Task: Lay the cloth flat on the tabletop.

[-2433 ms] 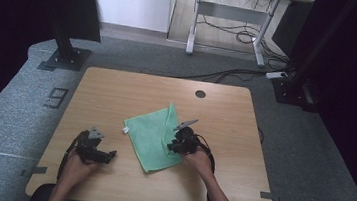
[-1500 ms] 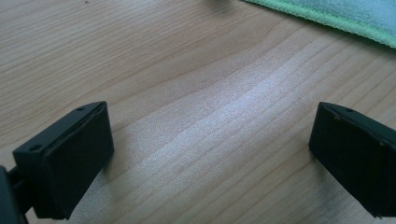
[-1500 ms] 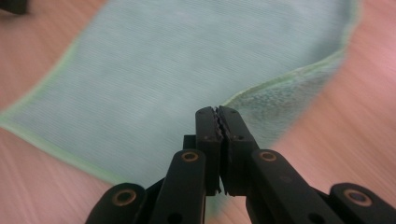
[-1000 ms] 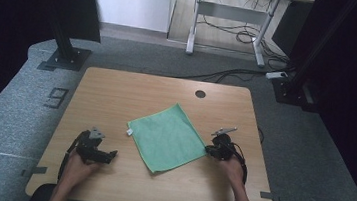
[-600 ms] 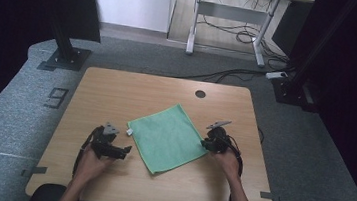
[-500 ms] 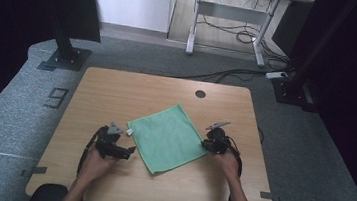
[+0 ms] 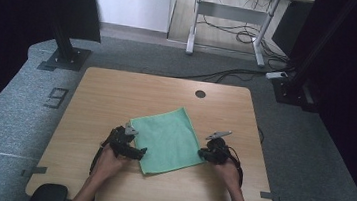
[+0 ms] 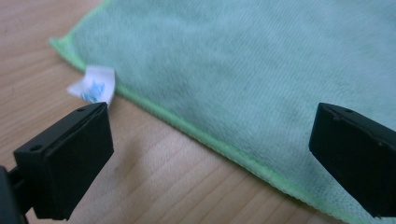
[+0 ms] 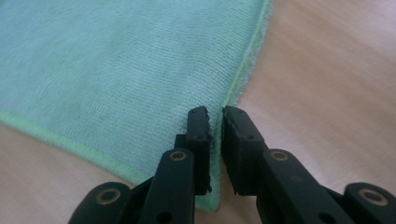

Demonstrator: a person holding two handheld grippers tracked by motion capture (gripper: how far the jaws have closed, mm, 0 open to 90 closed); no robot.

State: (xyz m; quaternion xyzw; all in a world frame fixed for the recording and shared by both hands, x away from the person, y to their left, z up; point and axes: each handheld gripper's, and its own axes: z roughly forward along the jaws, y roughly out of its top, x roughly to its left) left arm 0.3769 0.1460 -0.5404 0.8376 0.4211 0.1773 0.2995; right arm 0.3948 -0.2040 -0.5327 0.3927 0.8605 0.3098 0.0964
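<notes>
step: gripping cloth [image 7: 167,139] corners | right hand-held gripper [image 9: 214,122] pinching cloth edge | left hand-held gripper [image 8: 210,154] gaping wide, straddling hem | next: left closing on hem, likely folding

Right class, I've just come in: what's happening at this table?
A person works a green cloth lying flat on a wooden table, a claw in each hand. The right claw is nearly closed around the cloth's edge near a corner. The left claw, wide open, straddles the opposite edge by a white tag, not gripping yet.
</notes>
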